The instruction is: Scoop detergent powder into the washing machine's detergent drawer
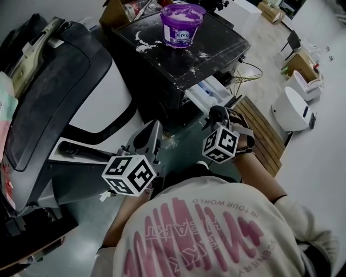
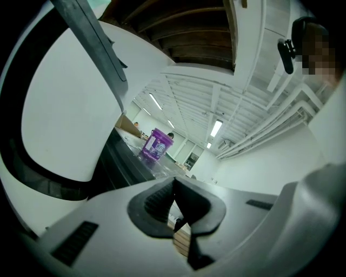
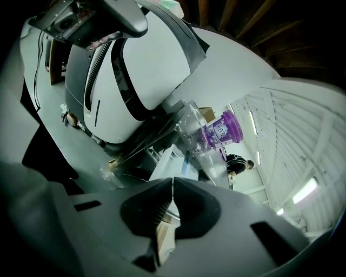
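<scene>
A purple detergent tub [image 1: 182, 23] stands on the black washing machine top [image 1: 216, 40], with white powder spilled around it. The detergent drawer [image 1: 207, 93] is pulled out at the machine's front right. My right gripper [image 1: 218, 114] hangs just below and in front of the drawer, jaws shut with nothing between them. My left gripper [image 1: 152, 131] is lower left of the machine's front, also shut and empty. From the left gripper view the tub [image 2: 157, 145] is far ahead. In the right gripper view the tub [image 3: 223, 131] shows above the drawer [image 3: 168, 160].
A large white and black appliance [image 1: 81, 103] fills the left side. A wooden slat platform [image 1: 265, 135] lies right of the drawer, with a white round device [image 1: 294, 111] beyond it. Cardboard boxes [image 1: 116, 12] stand behind the machine.
</scene>
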Motion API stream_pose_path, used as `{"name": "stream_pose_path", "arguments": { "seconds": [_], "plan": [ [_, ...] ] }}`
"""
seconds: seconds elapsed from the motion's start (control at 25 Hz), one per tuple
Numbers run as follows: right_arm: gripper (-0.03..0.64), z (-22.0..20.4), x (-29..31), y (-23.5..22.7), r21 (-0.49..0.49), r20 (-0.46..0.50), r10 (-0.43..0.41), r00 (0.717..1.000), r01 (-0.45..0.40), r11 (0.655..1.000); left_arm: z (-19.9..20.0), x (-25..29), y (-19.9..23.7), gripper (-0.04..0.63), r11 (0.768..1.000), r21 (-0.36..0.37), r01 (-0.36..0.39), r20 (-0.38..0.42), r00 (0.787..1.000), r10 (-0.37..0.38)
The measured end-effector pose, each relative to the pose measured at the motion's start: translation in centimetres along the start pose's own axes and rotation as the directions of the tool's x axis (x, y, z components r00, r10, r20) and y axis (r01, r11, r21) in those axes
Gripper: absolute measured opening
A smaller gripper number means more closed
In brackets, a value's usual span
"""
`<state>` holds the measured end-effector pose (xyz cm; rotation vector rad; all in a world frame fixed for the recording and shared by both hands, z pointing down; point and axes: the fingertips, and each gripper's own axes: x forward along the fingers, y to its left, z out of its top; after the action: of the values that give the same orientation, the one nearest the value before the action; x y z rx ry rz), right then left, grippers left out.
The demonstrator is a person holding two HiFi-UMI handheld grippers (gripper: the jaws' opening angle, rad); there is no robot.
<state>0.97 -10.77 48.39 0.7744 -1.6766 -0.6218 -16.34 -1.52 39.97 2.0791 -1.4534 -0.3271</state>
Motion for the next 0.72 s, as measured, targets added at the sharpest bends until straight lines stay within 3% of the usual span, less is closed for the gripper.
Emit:
{"name": "stream_pose_path", "arguments": {
  "seconds": [0.6,0.68,0.72],
  "plan": [
    [0.002,0.6,-1.1,-0.1,-0.072,0.011,-0.079,0.997,0.080,0.994,0.4,-1.2,-0.2,0.003,1.000,0.015,-0.004,0.015,1.000,0.004],
    [0.002,0.7,-1.3,-0.1,-0.039,0.034,-0.071,0.997,0.072,0.997,0.2,-1.3,-0.5,0.002,1.000,0.016,-0.010,0.016,1.000,0.009],
    [0.003,0.6,-1.4,-0.2,0.027,0.054,-0.055,0.997,0.054,0.998,0.1,-1.3,-0.7,0.002,1.000,0.016,-0.012,0.016,1.000,0.012]
  ]
}}
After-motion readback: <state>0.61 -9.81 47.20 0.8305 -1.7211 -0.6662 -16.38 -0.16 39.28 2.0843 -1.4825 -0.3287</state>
